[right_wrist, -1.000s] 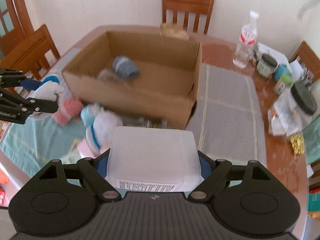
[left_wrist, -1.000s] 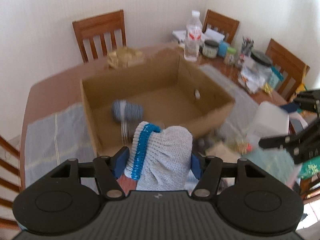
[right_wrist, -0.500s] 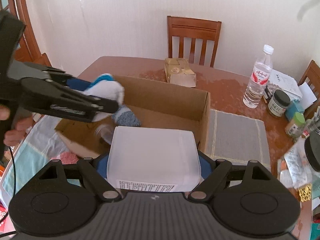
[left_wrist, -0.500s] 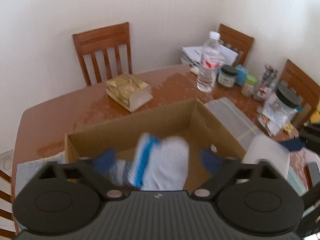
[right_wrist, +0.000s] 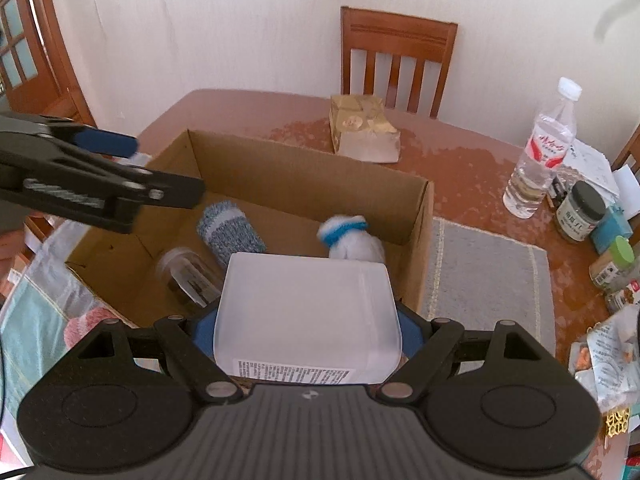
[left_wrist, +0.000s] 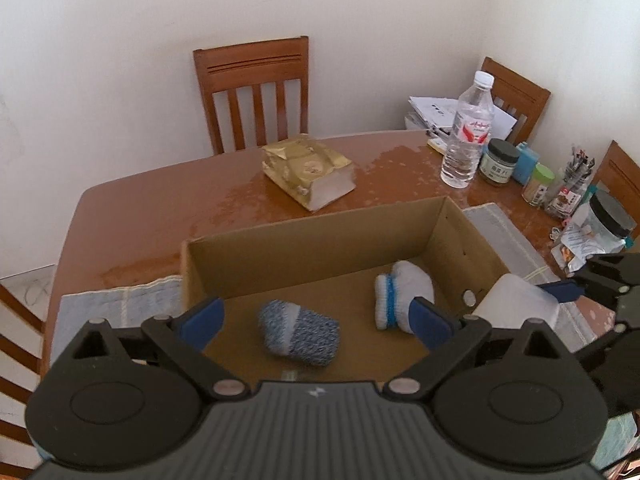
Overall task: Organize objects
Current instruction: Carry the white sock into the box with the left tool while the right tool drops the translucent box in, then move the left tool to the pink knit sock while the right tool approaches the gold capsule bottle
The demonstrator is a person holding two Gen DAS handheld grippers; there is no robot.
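An open cardboard box (left_wrist: 304,240) (right_wrist: 304,168) stands on the brown table. Inside lie a white sock roll with a blue band (left_wrist: 404,292) (right_wrist: 352,240), a blue-grey speckled sock roll (left_wrist: 298,330) (right_wrist: 230,228) and a clear jar (right_wrist: 188,276). My left gripper (left_wrist: 316,316) is open and empty above the box's near side. My right gripper (right_wrist: 306,324) is shut on a white translucent plastic container (right_wrist: 304,312) (left_wrist: 516,300), held over the box's near right edge.
A gold foil packet (left_wrist: 308,172) lies behind the box. A water bottle (left_wrist: 466,132), jars and clutter stand at the right. A grey mat (right_wrist: 488,272) lies right of the box. A pink sock (right_wrist: 86,322) lies left on a teal cloth. Chairs ring the table.
My left gripper rose over the box, opened and let the white sock roll drop inside. My right gripper moved up over the box with the plastic container.
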